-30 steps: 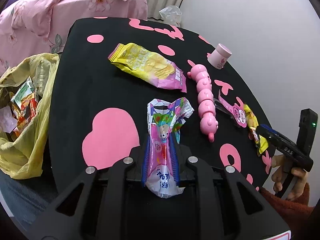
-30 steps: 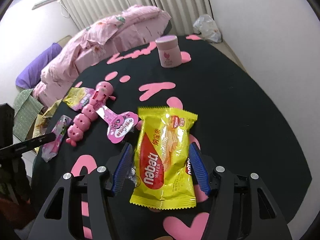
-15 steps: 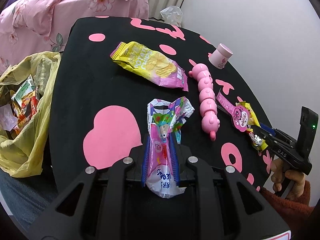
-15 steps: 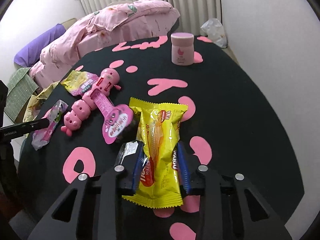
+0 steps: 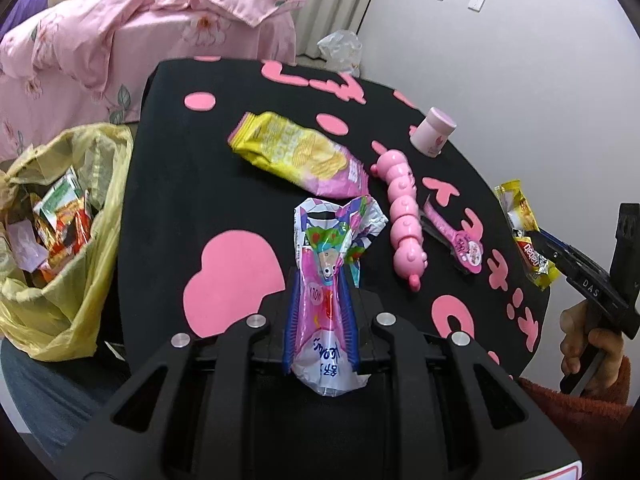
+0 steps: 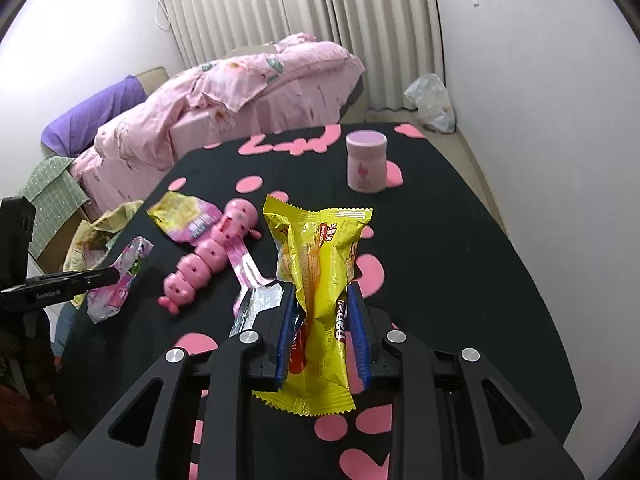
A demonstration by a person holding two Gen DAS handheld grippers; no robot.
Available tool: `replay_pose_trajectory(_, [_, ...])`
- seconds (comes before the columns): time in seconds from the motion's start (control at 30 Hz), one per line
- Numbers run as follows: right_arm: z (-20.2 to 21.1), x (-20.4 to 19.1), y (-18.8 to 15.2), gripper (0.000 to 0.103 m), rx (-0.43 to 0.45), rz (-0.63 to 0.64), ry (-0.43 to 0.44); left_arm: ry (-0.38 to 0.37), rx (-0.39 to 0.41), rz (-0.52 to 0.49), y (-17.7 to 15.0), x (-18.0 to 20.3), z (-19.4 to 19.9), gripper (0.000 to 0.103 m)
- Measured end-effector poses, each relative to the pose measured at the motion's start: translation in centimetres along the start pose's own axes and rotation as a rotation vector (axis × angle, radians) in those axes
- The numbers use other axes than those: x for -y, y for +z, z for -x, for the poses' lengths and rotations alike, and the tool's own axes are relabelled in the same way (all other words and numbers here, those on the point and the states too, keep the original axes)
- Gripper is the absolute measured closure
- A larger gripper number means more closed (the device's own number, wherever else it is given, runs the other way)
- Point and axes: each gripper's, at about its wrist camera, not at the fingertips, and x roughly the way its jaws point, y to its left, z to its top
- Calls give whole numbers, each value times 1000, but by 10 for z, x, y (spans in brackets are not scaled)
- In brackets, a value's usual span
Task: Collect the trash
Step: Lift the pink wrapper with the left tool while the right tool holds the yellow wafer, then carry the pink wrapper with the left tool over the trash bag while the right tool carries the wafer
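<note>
— Yellow wafer pack [image 6: 320, 280], where is it?
— Pinched upright in the right gripper [image 6: 322, 320], fingers closed on its middle, held above the black table [image 6: 460, 248].
— And the left gripper [image 5: 318, 312]?
— Clamped on a pink wrapper [image 5: 328, 264], also off the table, I think; the view is poor there.
— What lies on the table?
— A chip bag [image 5: 296, 156] beside a pink caterpillar toy [image 5: 402, 208], a pink tag [image 5: 456, 236] just right of it, and a jar [image 6: 366, 162] farther back.
— The trash bag [image 5: 92, 248]?
— Hanging open at the table's left edge, wrappers inside.
</note>
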Motion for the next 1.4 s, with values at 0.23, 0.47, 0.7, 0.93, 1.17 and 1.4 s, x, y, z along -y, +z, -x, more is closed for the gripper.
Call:
replay_pose_trajectory(0.23, [12,-20,19,78,60,63,3,0,107,-26,5,1,25,85])
replay_pose_trajectory(0.47, [14,-51,44,78,87,115,65,35,184,-17,10,-22,50,85])
replay_pose_trajectory(0.7, [-11,-119,80,78,100,233,175,193,268,77,24,-97,83,85])
replay_pose_trajectory(0.93, [-59,-202,106,78,31,347,330,293,285,256,25,-189,95,85])
replay_pose_trajectory(1.17, [-134,-296,112,78,-88,466,466,300,250,392,9,-249,92,85])
replay_pose_trajectory(1.4, [-197,-356,98,78,-183,552,465,276,226,431,9,-270,75,85])
